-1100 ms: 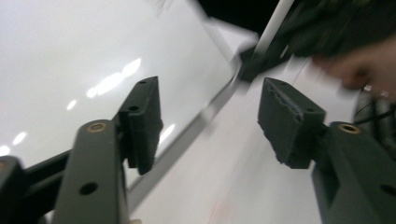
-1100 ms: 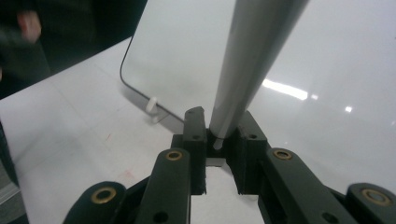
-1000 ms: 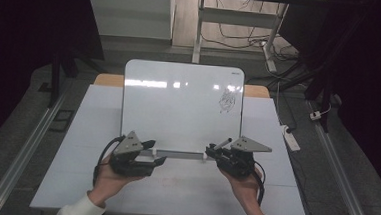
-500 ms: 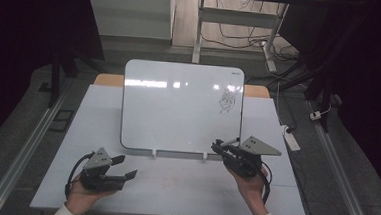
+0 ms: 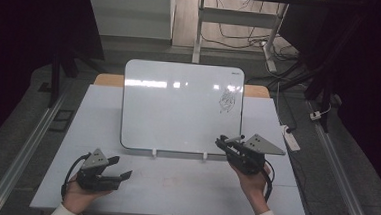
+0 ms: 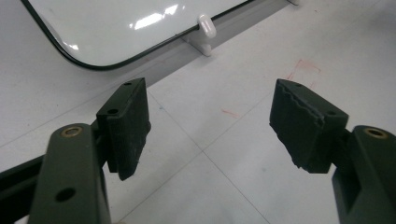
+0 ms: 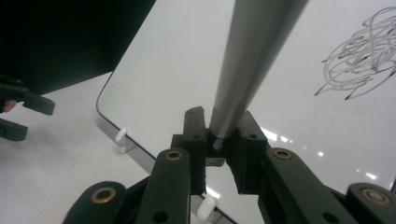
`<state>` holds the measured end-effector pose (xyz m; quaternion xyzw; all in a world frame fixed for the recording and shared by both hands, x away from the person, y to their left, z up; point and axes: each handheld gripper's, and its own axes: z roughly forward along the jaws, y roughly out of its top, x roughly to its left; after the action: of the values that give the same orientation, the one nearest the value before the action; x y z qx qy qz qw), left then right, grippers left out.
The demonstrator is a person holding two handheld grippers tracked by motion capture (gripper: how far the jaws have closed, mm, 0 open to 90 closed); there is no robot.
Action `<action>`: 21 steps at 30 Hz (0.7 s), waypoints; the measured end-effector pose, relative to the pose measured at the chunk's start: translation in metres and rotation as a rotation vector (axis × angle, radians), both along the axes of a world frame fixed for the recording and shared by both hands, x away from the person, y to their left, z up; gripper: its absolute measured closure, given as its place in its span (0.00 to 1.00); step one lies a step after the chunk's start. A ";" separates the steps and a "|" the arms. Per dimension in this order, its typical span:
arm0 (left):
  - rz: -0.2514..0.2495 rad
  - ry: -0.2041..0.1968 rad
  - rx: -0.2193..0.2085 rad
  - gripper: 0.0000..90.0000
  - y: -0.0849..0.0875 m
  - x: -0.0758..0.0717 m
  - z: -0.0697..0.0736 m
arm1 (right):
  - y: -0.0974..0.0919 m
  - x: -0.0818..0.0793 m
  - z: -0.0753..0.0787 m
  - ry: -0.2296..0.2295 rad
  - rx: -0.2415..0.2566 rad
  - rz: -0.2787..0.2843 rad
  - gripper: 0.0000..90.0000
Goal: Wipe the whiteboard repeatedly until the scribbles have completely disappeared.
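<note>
A whiteboard [image 5: 178, 112] leans upright on two small white clips at mid-table, with a black scribble [image 5: 227, 100] near its top right corner. My right gripper [image 5: 221, 142] sits at the board's lower right corner, shut on a grey marker [image 5: 234, 138]. In the right gripper view the marker [image 7: 252, 60] rises from between the jaws [image 7: 219, 126] across the board towards the scribble [image 7: 359, 56]. My left gripper [image 5: 121, 167] rests low over the table's front left, away from the board. Its jaws [image 6: 210, 121] have just been opening and nothing is between them.
The white table [image 5: 173, 186] carries faint red marks [image 6: 303, 67] in front of the board's clip [image 6: 206, 25]. A white power strip [image 5: 290, 136] lies at the right edge. Metal rails run along both sides, and desk legs and cables stand behind.
My left hand has pulled back from the board's lower edge to the front left of the table and sunk lower, its jaws wider apart. The right hand has barely shifted.
</note>
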<state>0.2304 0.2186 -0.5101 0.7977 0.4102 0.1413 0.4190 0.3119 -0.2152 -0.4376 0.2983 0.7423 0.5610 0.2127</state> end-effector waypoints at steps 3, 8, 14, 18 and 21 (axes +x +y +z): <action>0.007 0.001 0.008 0.32 0.001 0.001 -0.001 | -0.002 0.004 0.001 0.001 0.018 -0.006 0.86; 0.023 -0.005 0.007 0.31 0.003 0.002 0.000 | -0.003 0.028 0.009 -0.036 0.035 -0.034 0.86; 0.026 0.004 0.012 0.31 0.003 0.005 -0.002 | -0.001 0.069 0.026 -0.088 -0.002 -0.079 0.86; 0.018 0.007 0.013 0.31 0.002 0.006 -0.003 | -0.007 0.119 0.037 -0.085 0.032 -0.184 0.86; 0.011 0.010 0.014 0.31 0.001 0.006 -0.004 | -0.010 0.144 0.045 -0.067 0.087 -0.223 0.86</action>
<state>0.2365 0.2199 -0.5144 0.7990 0.4156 0.1421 0.4107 0.4561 -0.2255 -0.3930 0.3691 0.6721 0.5750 0.2853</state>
